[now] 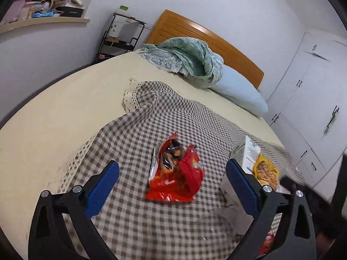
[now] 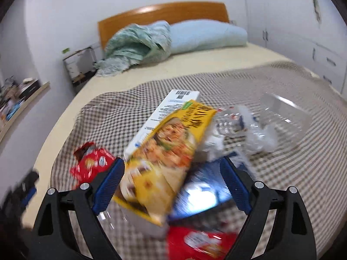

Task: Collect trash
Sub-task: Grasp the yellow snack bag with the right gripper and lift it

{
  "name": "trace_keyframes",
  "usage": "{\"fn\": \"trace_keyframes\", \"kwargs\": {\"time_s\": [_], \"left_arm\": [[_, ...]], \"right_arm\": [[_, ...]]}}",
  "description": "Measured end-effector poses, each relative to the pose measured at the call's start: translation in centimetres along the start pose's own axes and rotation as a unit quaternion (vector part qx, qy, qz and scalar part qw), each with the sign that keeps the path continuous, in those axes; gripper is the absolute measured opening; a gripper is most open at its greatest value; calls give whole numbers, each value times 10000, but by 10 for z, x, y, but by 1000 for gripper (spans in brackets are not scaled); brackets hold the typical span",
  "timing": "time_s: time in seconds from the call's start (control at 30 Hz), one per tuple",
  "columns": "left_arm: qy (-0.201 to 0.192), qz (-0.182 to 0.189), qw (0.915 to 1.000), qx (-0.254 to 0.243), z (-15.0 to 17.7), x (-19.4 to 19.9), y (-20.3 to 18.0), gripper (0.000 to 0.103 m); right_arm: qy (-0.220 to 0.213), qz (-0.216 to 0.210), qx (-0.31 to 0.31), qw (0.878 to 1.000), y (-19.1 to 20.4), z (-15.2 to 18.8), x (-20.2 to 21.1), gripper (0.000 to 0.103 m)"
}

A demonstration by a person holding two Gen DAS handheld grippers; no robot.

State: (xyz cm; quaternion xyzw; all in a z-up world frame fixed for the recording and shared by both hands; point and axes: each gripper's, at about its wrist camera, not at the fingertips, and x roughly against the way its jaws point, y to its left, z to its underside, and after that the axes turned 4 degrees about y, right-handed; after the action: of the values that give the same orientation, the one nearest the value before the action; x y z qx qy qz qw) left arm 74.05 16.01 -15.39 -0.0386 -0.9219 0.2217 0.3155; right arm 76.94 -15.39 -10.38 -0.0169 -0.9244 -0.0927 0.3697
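A checked cloth (image 1: 134, 223) is spread on the cream bed (image 1: 54, 119) with trash on it. In the left wrist view an opened red snack bag (image 1: 175, 175) lies on the cloth just ahead of my left gripper (image 1: 173, 186), which is open with nothing held. A white box (image 1: 249, 151) and a yellow food packet (image 1: 265, 171) lie to its right. In the blurred right wrist view my right gripper (image 2: 172, 185) stands wide open over a pile: the yellow packet (image 2: 164, 147), a blue packet (image 2: 201, 192), the white box (image 2: 173, 101), a clear bottle (image 2: 238, 127) and a red bag (image 2: 201, 242).
A clear plastic container (image 2: 284, 114) lies on the cloth's right side. A green blanket (image 1: 188, 58), a pale blue pillow (image 1: 238, 88) and a wooden headboard (image 1: 208, 36) are at the far end. White wardrobes (image 1: 310, 91) stand right, a cluttered shelf (image 1: 43, 21) and black rack (image 1: 121, 36) left.
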Motion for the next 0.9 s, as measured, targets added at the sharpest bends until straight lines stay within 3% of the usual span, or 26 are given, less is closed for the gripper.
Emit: {"fn": "trace_keyframes", "kwargs": {"time_s": [0.07, 0.13, 0.17, 0.33, 0.4, 0.53, 0.67, 0.8, 0.9], "left_arm": [[39, -39, 10000, 51, -2, -10, 5, 96], [134, -84, 9998, 134, -2, -16, 11, 96], [159, -116, 9997, 120, -2, -17, 14, 96], [88, -125, 9996, 221, -2, -12, 26, 96], [41, -137, 9995, 267, -3, -10, 27, 96], [29, -151, 9994, 297, -2, -9, 23, 96], [116, -137, 9998, 88, 2, -13, 10, 96], [304, 36, 9992, 270, 5, -25, 8, 95], [365, 199, 9980, 470, 0, -39, 9, 80]], "right_arm": [[0, 291, 124, 9995, 20, -8, -17, 92], [-6, 914, 489, 9946, 37, -9, -34, 92], [62, 949, 549, 9940, 40, -8, -40, 92], [367, 721, -83, 9967, 12, 0, -49, 91], [494, 263, -344, 9978, -2, 2, -48, 73], [379, 61, -97, 9992, -13, 5, -29, 41], [-29, 26, 195, 9998, -24, 5, 6, 40], [-405, -165, 401, 9982, -43, 7, 28, 39], [-609, -284, 466, 9967, -59, 17, 38, 39]]}}
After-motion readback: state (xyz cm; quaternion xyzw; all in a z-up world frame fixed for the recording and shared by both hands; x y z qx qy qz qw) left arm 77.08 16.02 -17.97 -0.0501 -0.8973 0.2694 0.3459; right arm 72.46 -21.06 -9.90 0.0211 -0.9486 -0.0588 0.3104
